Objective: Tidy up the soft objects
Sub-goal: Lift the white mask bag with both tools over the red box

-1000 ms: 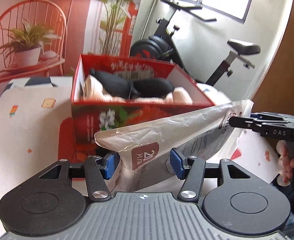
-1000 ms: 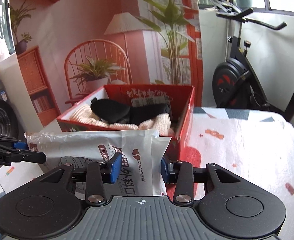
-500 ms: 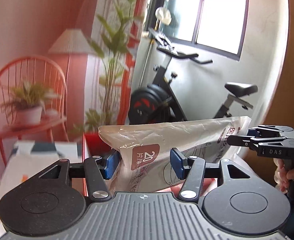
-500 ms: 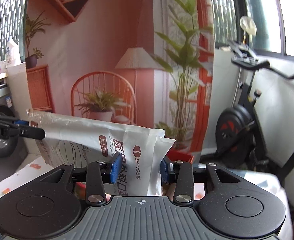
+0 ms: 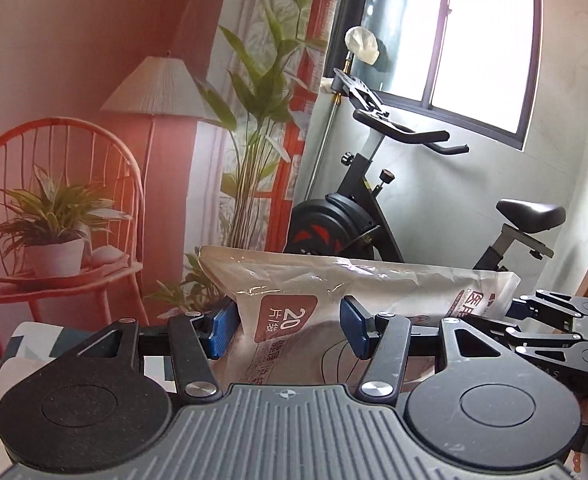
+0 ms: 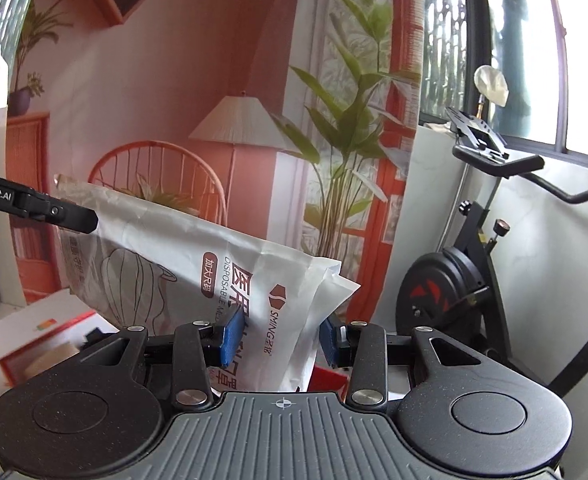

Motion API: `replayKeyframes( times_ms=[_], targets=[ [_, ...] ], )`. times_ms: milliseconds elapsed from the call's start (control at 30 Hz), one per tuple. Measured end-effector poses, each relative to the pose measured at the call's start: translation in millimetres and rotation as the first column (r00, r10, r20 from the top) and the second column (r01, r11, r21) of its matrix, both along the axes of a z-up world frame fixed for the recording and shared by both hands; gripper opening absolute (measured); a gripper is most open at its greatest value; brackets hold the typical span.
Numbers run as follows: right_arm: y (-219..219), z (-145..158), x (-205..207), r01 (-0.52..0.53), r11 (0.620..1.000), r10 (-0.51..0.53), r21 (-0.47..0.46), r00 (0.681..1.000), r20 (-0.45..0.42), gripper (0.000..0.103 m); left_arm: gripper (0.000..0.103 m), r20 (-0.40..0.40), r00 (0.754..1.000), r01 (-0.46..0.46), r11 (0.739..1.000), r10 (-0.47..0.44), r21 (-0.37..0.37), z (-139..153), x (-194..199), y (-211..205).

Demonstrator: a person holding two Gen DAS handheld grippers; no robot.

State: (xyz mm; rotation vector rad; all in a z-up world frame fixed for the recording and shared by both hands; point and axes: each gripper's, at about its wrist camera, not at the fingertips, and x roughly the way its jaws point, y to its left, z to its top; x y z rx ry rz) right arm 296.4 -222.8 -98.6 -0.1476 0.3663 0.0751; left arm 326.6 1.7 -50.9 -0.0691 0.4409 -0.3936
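A white plastic pack of disposable masks (image 5: 302, 276) with a brown label hangs in the air between both grippers. My left gripper (image 5: 288, 330) is shut on its left end. My right gripper (image 6: 280, 338) is shut on its other end, where the pack (image 6: 198, 256) shows printed text. Each gripper shows in the other's view: the right one (image 5: 554, 320) at the far right, the left one (image 6: 34, 206) at the far left. The red box (image 6: 50, 344) with soft items lies low at the left, mostly hidden.
An exercise bike (image 5: 374, 208) stands behind by the window. A wall mural shows a chair, lamp and plants (image 6: 230, 128). The patterned tabletop (image 5: 34, 344) shows low at the left.
Both grippers have lifted the mask pack up from in front of the red box. The views have tilted upward, so the box has dropped almost out of sight.
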Motion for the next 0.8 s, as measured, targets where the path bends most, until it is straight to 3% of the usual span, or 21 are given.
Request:
replayKeyframes(
  times_ms=[333, 500, 800],
  targets=[
    [-5, -31, 56, -0.008, 0.994, 0.008, -0.106, 1.000, 0.006, 0.036, 0.058, -0.061, 0.998, 0.016, 0.999, -0.020, -0.051, -33, 43, 8],
    [-8, -52, 69, -0.009, 0.992, 0.002, -0.129, 0.999, -0.048, 0.032, 0.056, -0.130, 0.991, 0.029, 1.000, -0.028, 0.009, -56, 59, 4],
    [-12, -78, 92, -0.008, 0.994, -0.018, -0.106, 0.968, -0.250, 0.016, 0.055, -0.299, 0.954, 0.024, 0.992, 0.013, 0.120, -85, 86, -5]
  ],
)
